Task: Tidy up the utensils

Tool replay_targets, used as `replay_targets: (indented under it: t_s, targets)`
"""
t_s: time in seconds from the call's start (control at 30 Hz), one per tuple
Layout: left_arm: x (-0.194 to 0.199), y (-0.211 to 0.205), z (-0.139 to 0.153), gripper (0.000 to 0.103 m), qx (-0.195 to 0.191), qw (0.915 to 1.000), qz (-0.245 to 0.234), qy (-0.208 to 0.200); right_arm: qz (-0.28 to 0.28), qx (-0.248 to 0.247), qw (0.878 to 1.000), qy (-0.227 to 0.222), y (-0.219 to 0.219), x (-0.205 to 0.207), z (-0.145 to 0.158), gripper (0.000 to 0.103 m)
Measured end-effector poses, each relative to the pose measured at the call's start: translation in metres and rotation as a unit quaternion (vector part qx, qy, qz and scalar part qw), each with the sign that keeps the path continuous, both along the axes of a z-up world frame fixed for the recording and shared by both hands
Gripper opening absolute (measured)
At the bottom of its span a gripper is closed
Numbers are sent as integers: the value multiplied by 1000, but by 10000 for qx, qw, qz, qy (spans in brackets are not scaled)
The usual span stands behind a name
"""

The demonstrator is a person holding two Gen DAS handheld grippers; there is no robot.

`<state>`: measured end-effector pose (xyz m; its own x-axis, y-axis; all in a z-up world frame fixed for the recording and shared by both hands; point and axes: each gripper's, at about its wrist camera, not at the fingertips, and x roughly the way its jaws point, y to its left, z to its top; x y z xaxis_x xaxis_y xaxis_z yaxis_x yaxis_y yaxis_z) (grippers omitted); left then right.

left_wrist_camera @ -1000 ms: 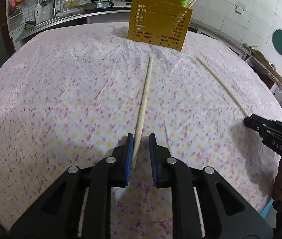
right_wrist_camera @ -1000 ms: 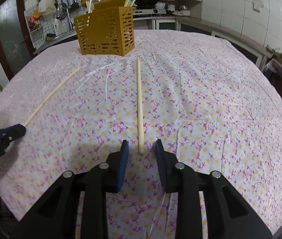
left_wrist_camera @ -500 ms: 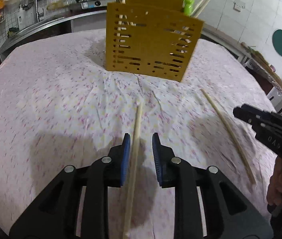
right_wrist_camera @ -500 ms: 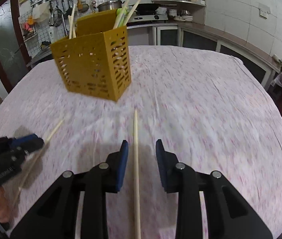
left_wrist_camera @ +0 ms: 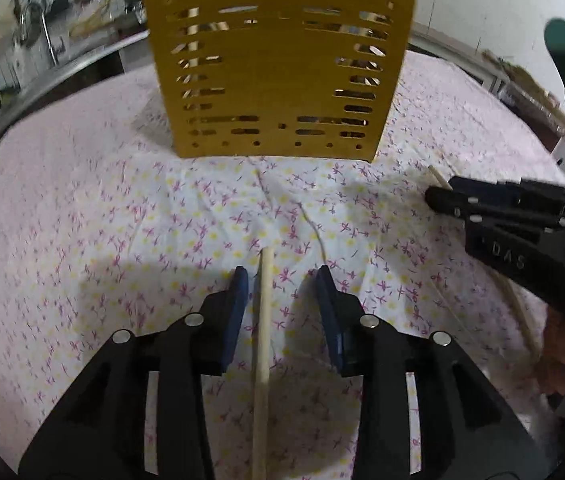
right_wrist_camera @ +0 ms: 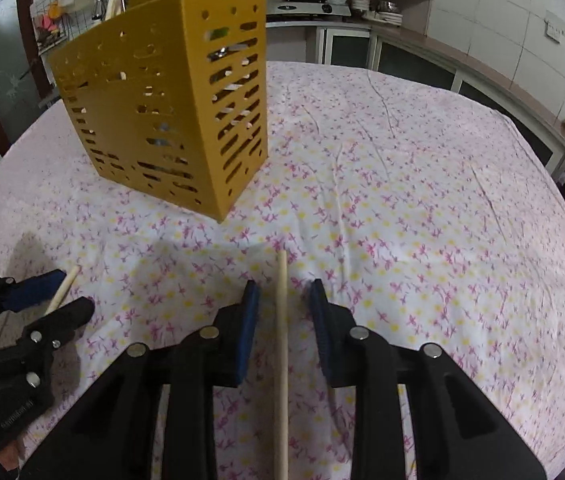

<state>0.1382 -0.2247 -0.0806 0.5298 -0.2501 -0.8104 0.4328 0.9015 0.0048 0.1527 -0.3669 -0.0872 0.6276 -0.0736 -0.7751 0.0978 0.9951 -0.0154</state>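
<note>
While both grippers sit low over the cloth (left_wrist_camera: 82,220), each has a chopstick running lengthwise down the gap between its fingers, tip fwd toward the holder (left_wrist_camera: 278,68).

Left gripper (left_wrist_camera: 282,276): jaws apart, nothing clamped. Left stick (left_wrist_camera: 263,340) lies flat on the cloth, long axis in line w/ the fingers, closer to the left pad than the right; whether it touches that pad, can't tell. Tip pokes just past the fingertips; holder straight ahead, near.

Right gripper (right_wrist_camera: 284,288): jaws also apart, not gripping. Right stick (right_wrist_camera: 281,340) lies along the finger axis, about centred, tip just beyond the pads. Holder (right_wrist_camera: 162,100) is ahead and to the left here, a corner facing the camera; sticks already stand in it.

Judgement: both need only close straight in, no re-aiming. Left looks nearer the holder.
</note>
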Motion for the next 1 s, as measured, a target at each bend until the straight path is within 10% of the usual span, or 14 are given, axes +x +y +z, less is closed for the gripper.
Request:
replay_targets:
  t_s: [0.3,1.0]
  targets:
    - [5,1,2,5,22,9999,123,-22,9,17,10000,-12,1,1,3,6]
    - [7,63,69,4,-1081,9926,324,-453,-265,468,9931,-1042,-18,-40,72,6]
